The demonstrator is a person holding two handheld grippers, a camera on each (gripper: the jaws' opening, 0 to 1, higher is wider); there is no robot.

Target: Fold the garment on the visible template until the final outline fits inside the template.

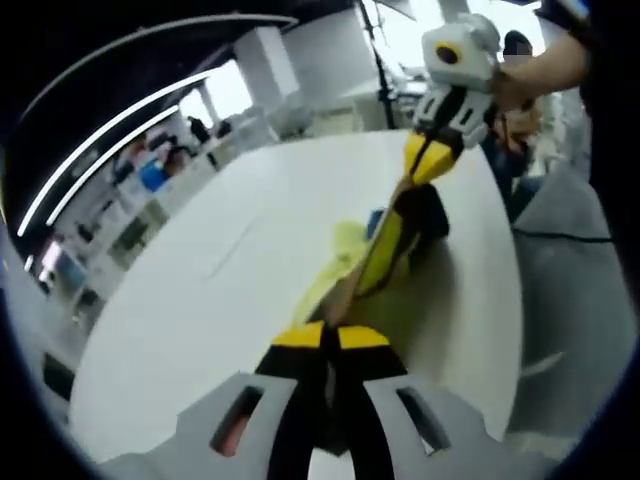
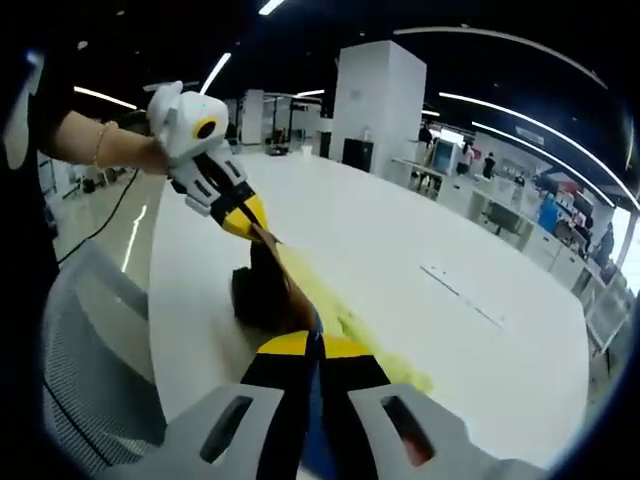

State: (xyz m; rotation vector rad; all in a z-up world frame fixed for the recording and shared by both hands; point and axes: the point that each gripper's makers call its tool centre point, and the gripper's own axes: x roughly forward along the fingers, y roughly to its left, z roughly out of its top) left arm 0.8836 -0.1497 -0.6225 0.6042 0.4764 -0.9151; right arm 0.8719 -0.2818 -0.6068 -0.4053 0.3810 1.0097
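Two tools pull the garment [image 1: 385, 245] taut between them above the white surface [image 1: 230, 290]. The left tool [image 1: 329, 338] has its jaws together on one end of the cloth; the right tool [image 2: 303, 346] likewise pinches the other end. A hand [image 1: 515, 85] grips the right tool from above, tilted down toward the surface. Yellow and dark folds sag onto the surface near its edge.

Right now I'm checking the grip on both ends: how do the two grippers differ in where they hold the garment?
The left gripper holds the garment at its near, low end in its own view; the right gripper holds the far, raised end there. The cloth near the right gripper is dark, while near the left gripper it is yellow. Both are shut on the stretched garment above the white table.
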